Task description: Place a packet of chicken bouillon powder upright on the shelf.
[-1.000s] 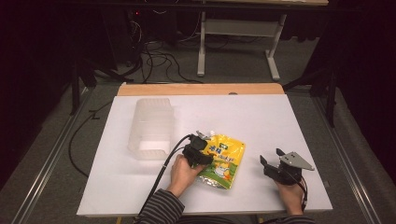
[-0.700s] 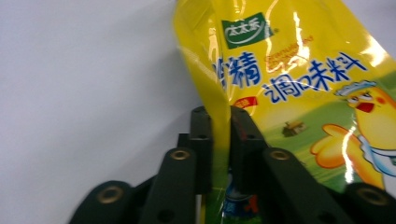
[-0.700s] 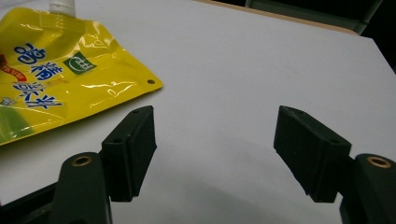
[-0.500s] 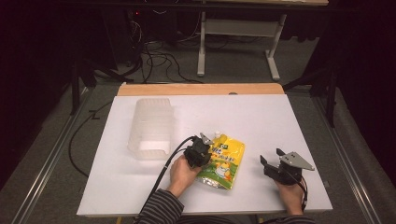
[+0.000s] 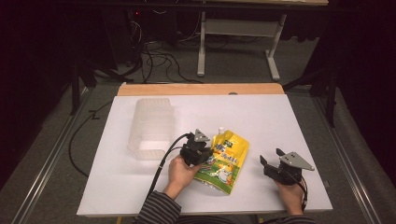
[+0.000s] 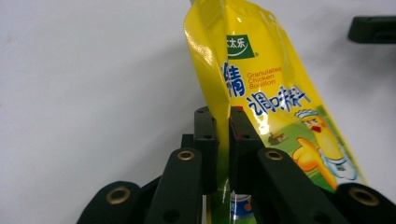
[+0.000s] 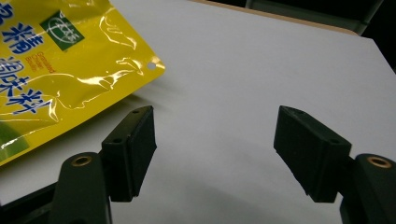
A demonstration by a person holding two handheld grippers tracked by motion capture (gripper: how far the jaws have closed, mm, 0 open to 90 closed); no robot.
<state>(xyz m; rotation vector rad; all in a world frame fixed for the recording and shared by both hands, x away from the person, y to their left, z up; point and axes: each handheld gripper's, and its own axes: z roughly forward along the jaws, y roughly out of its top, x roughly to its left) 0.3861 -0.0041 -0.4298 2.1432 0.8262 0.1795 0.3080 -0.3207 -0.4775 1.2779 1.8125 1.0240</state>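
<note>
Currently, near the worktop's (image 5: 289,121) front edge: one yellow bouillon pouch (image 5: 223,161) (printed "Granulated Chicken Bouillon"), its left edge clamped between the closed jaws of the left tongs (image 6: 223,140). Right tongs (image 7: 215,154), jaws spread wide and holding nothing, toward the front right corner, apart from the pouch. Clear plastic container (image 5: 152,127), toward the left edge.

Yellow bouillon pouch (image 6: 275,107): "Granulated Chicken Bouillon" in small orange print; green logo with "太太乐"; large blue Chinese characters.
</note>
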